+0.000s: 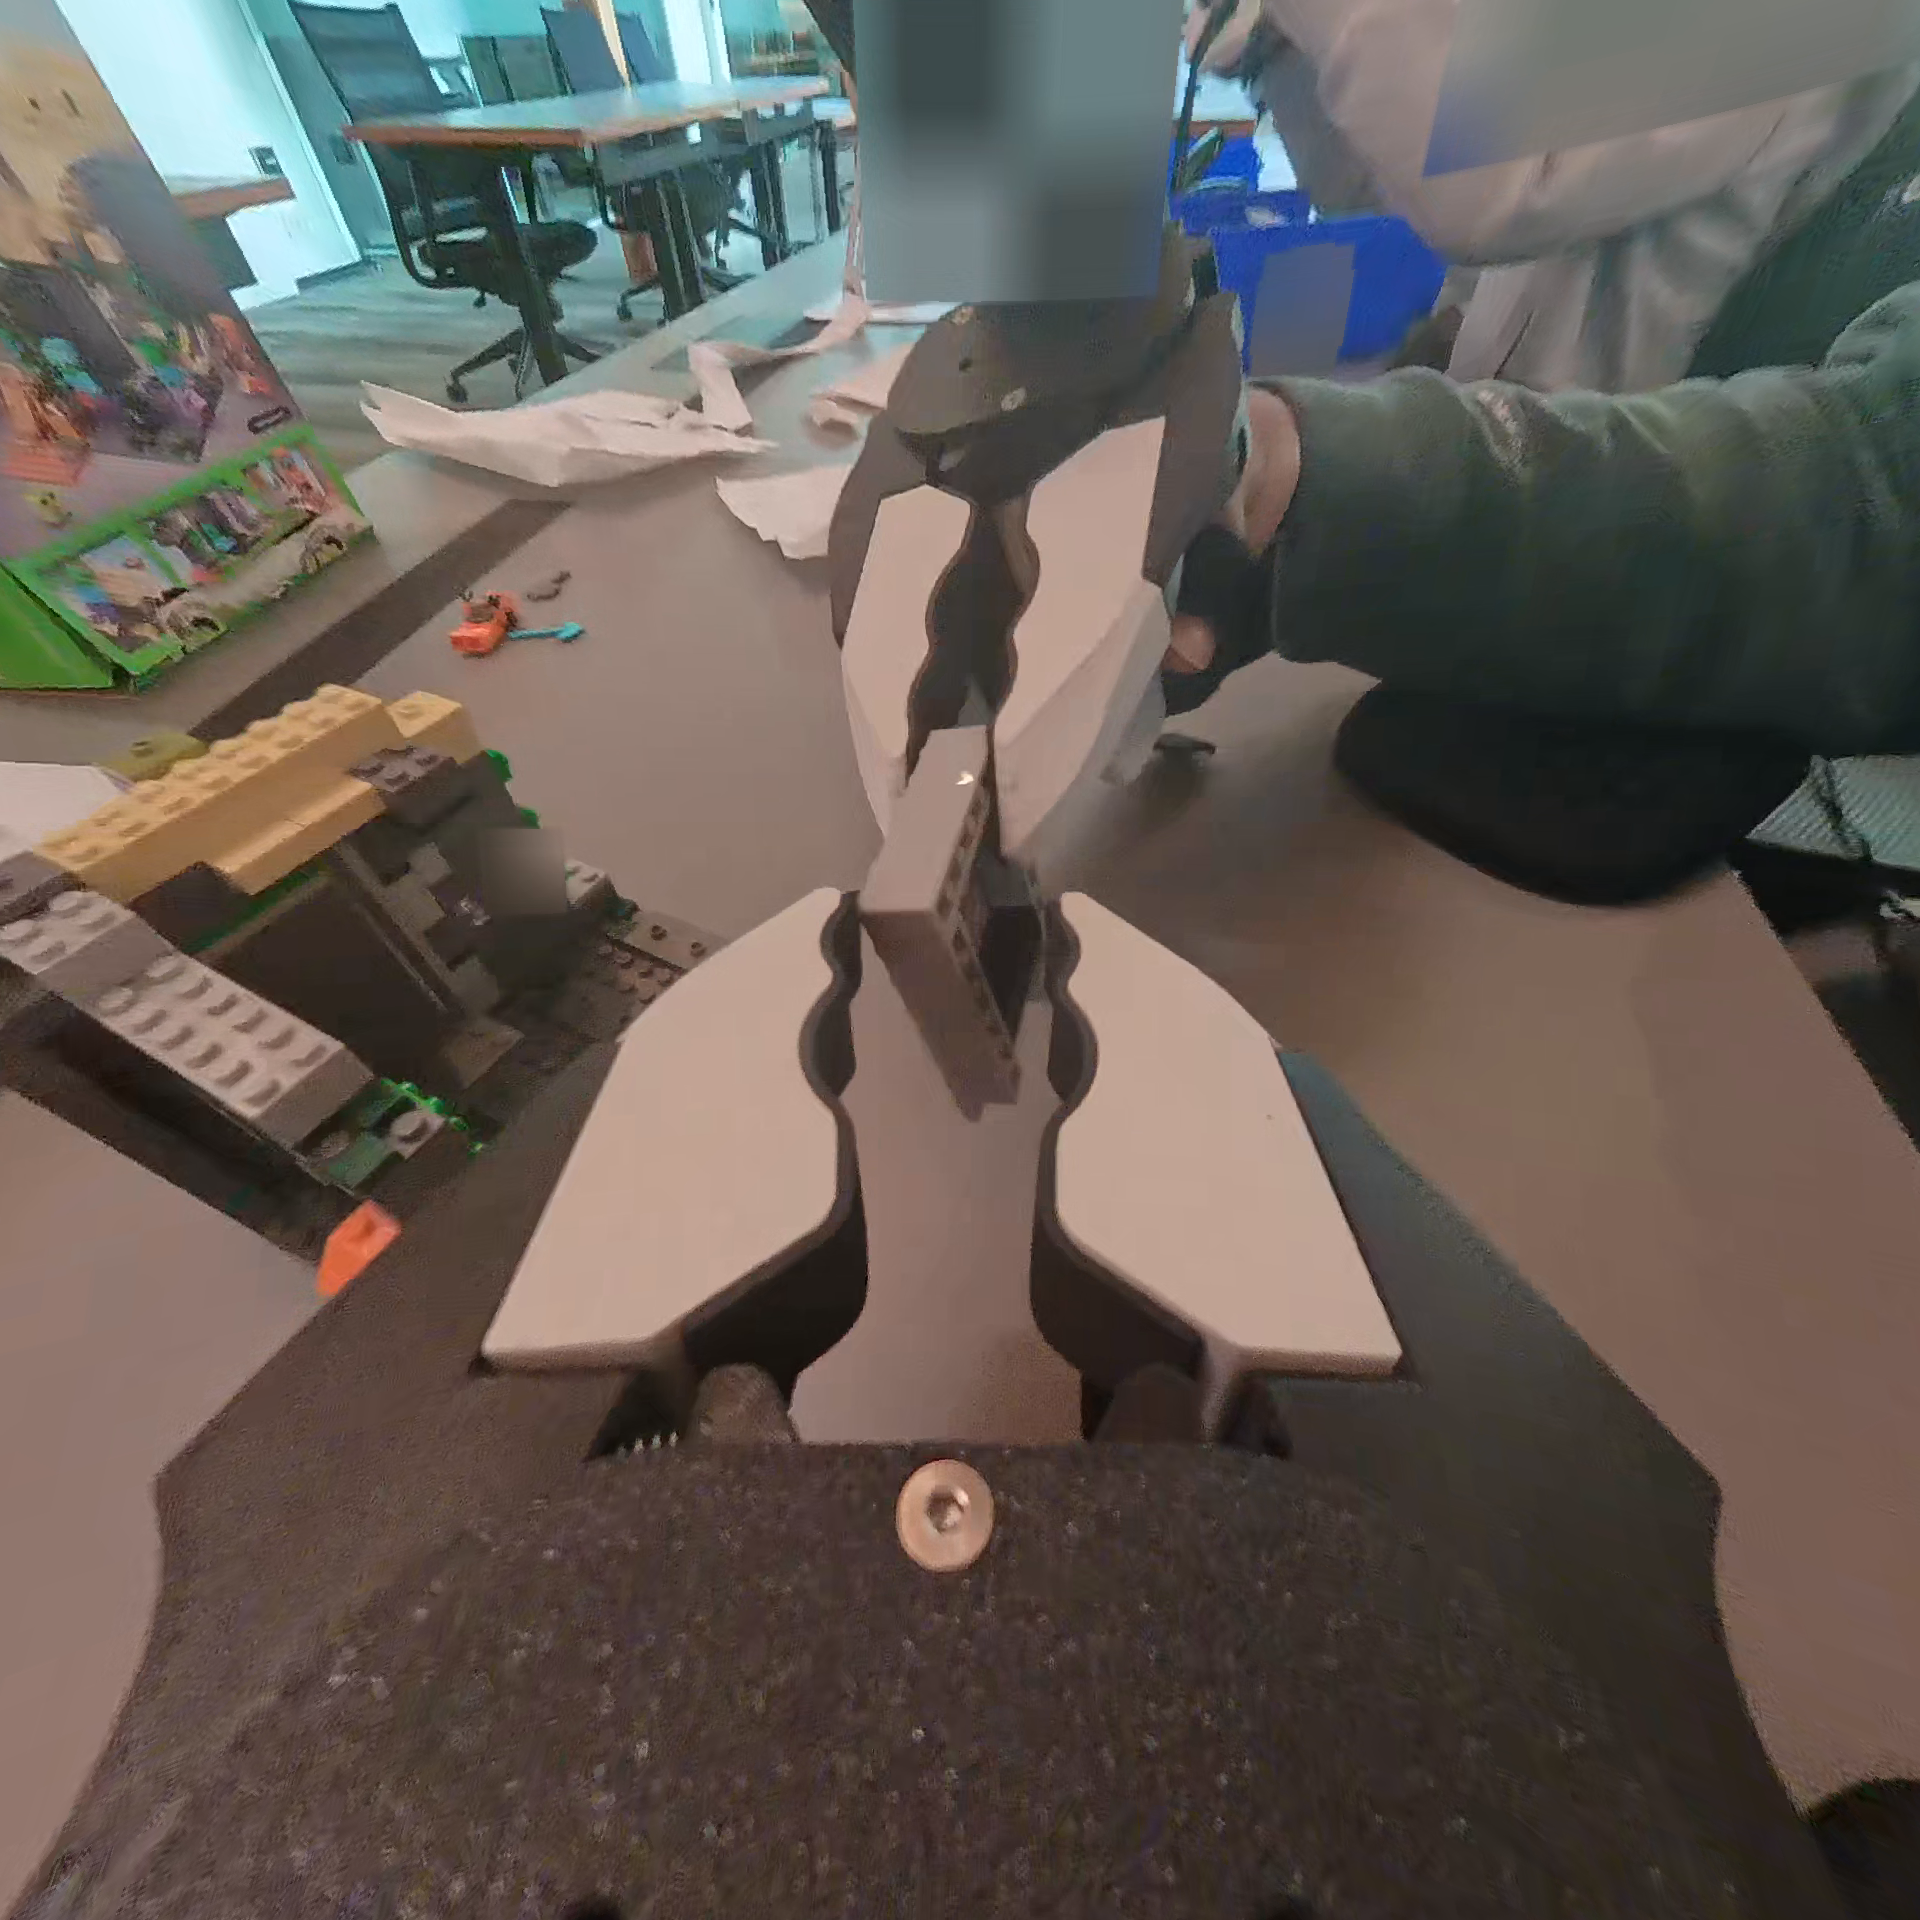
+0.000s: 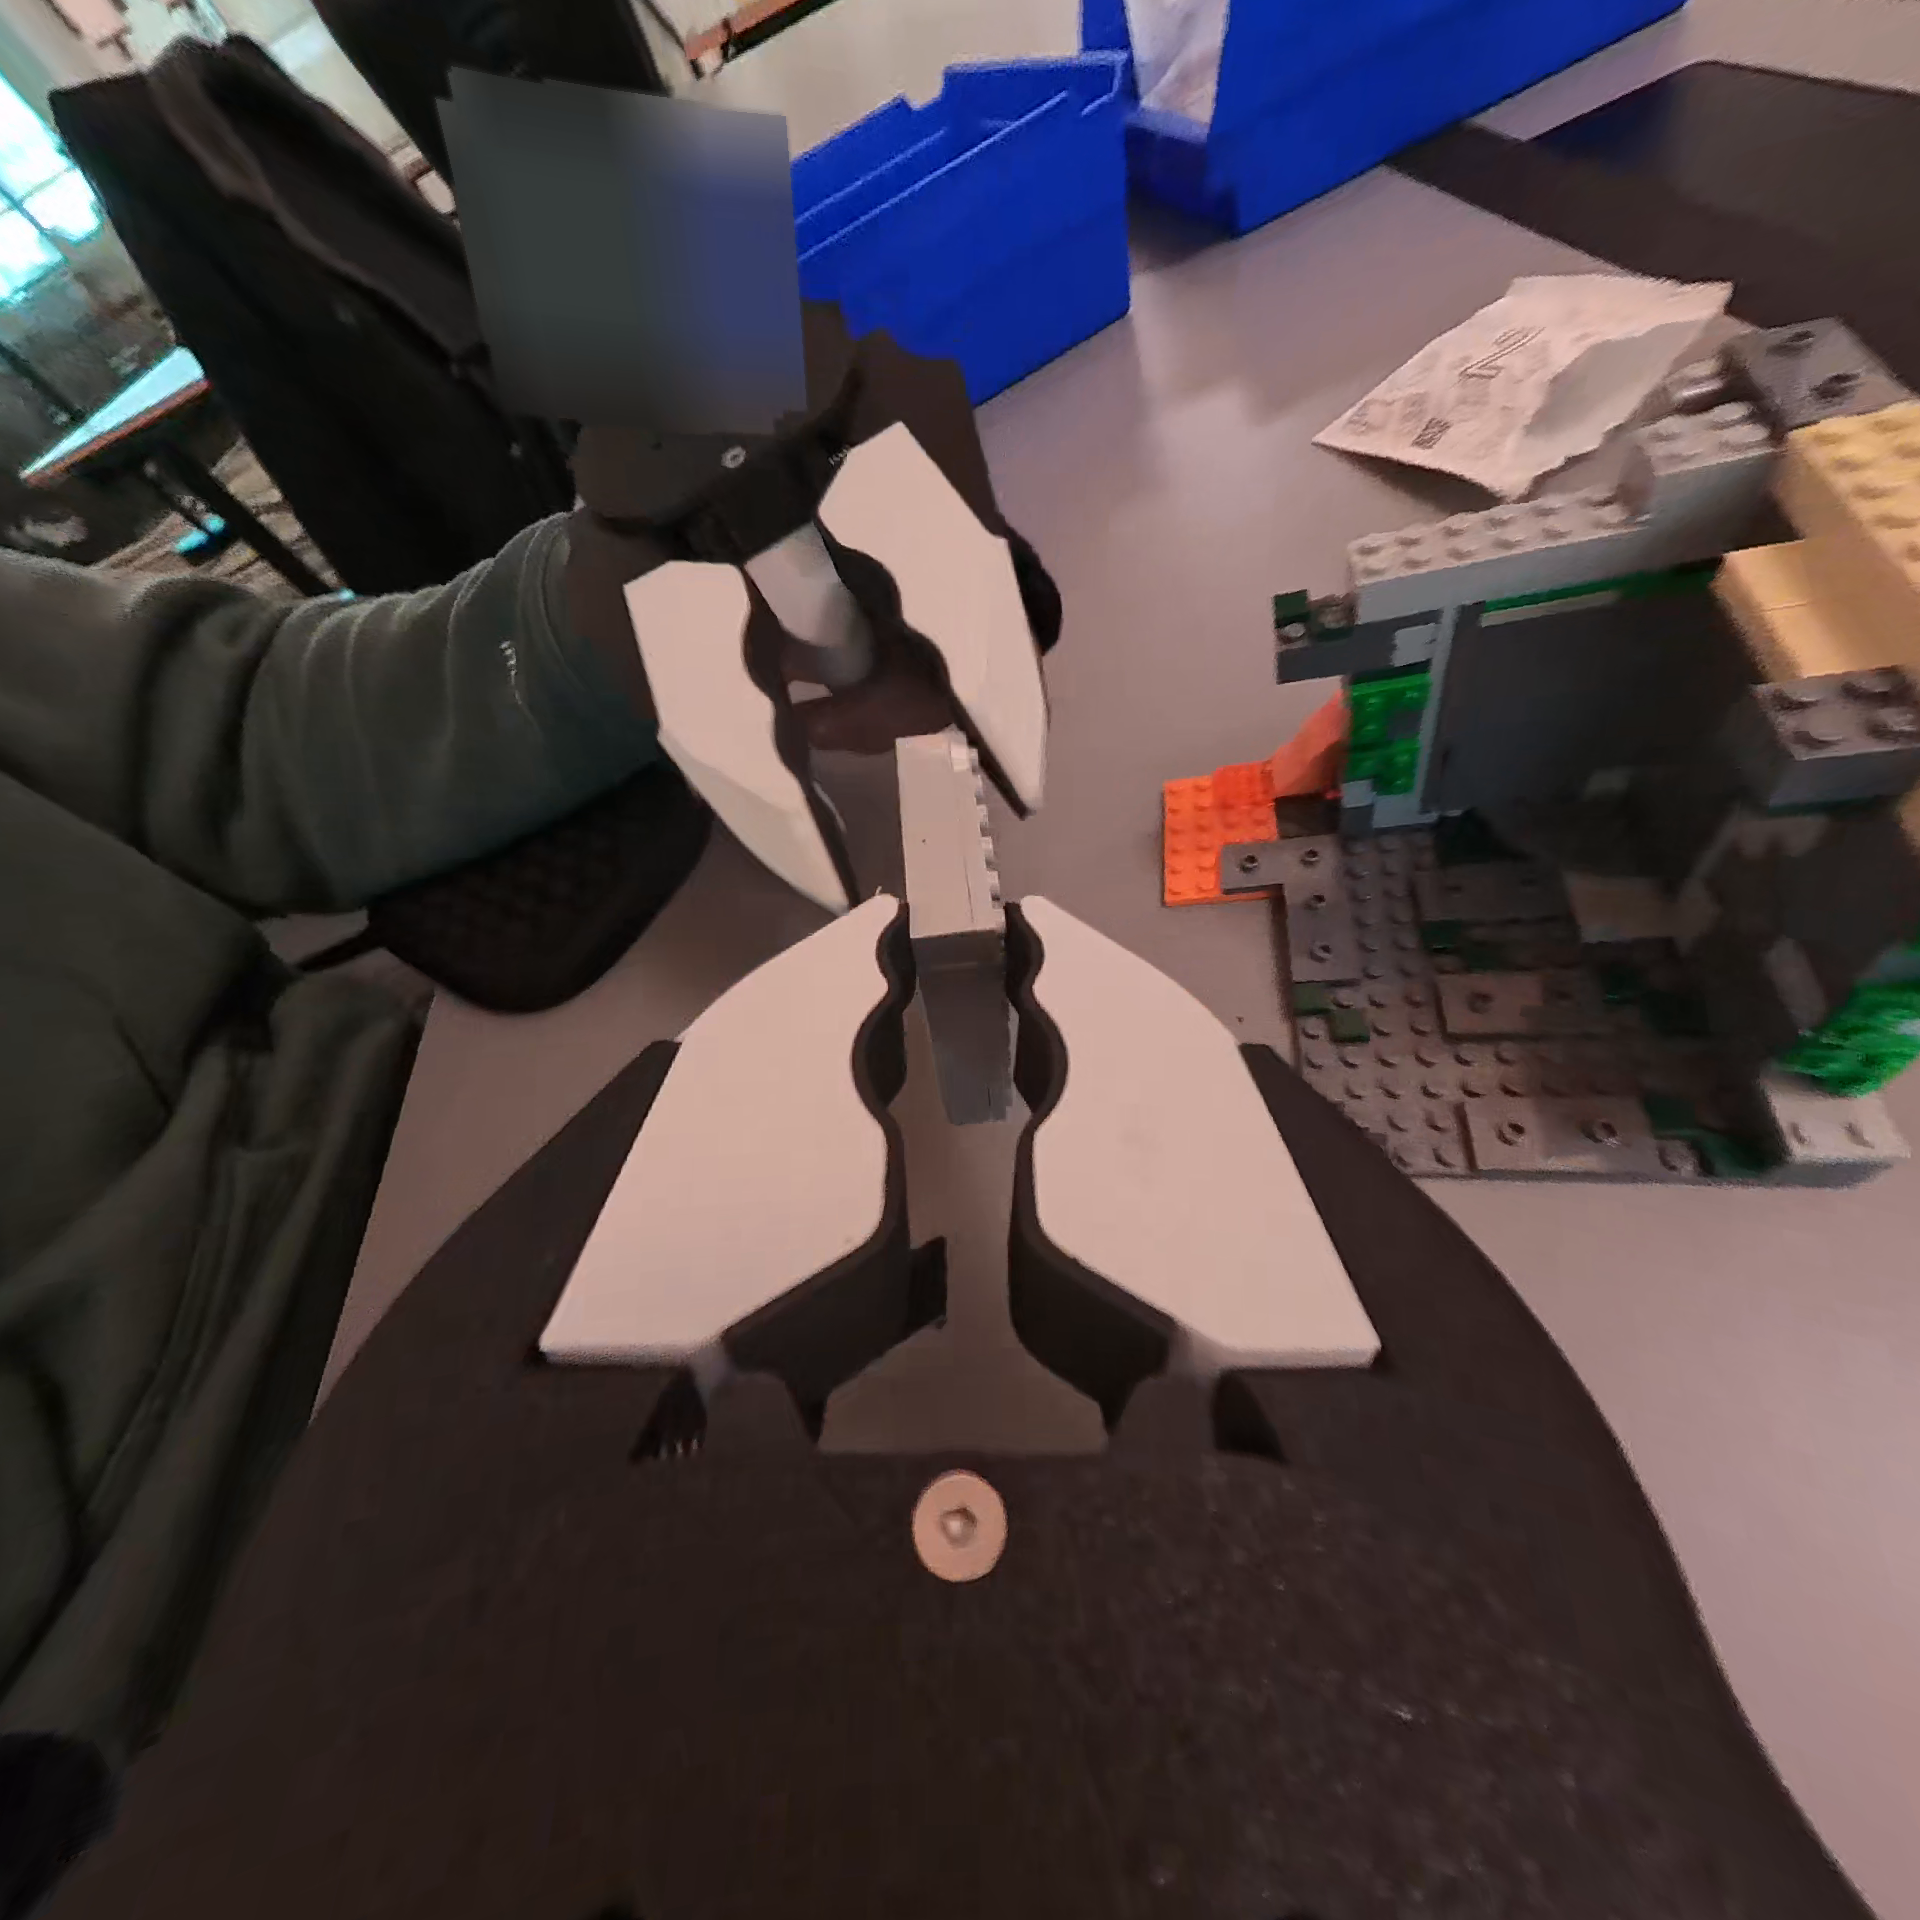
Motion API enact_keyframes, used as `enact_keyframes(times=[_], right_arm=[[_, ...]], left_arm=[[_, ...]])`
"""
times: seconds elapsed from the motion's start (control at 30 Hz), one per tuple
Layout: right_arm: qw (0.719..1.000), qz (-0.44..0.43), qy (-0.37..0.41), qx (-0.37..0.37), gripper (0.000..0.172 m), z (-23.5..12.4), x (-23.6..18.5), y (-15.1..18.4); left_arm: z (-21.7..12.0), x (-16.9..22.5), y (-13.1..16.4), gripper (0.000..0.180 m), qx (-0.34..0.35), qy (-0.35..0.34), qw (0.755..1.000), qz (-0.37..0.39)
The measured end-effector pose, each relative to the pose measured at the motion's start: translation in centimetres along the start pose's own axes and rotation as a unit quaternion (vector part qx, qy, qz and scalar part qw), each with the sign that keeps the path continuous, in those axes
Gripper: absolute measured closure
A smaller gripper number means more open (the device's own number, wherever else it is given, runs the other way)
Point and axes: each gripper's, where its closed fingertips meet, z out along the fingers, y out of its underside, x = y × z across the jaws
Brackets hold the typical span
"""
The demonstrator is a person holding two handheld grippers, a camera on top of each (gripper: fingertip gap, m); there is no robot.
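A long light-grey brick assembly (image 2: 951, 935), studs along one side, hangs edge-up above the table (image 2: 1143, 623). The right gripper (image 2: 956, 925) clamps one end; its far end lies between the left gripper's (image 1: 951, 925) parted jaws.

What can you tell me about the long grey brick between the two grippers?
The long grey brick looks like shiny plastic, with a row of studs along one edge. It hangs in the air above the grey table, turned on its side. The right gripper pinches one end with both fingers; the left gripper's fingers sit around the other end with gaps showing.
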Motion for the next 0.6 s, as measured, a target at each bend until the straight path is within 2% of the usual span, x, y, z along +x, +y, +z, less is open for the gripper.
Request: enact_keyframes(times=[0.07,0.27,0.37,0.47,0.6], right_arm=[[1.000,-0.013,-0.017,-0.005,0.156,0.4,-0.4,0.5],[0.999,0.006,-0.011,0.048,0.153,0.0,0.5,-0.5],[0.996,0.017,0.010,0.091,0.145,-1.1,1.6,-1.8],[0.990,0.011,0.064,0.123,0.145,-2.2,2.8,-2.9],[0.975,-0.054,0.186,0.109,0.149,-1.8,4.2,-3.1]], left_arm=[[0.5,0.0,0.5,0.160,-0.015,-0.007,1.000,0.006],[0.2,-0.9,-0.5,0.163,0.011,-0.011,0.999,-0.045],[-0.4,-2.5,-1.1,0.164,0.038,-0.041,0.995,-0.084],[-1.3,-4.7,-1.6,0.164,0.072,-0.089,0.983,-0.147],[-1.9,-6.4,-2.0,0.164,0.108,-0.135,0.962,-0.210]])
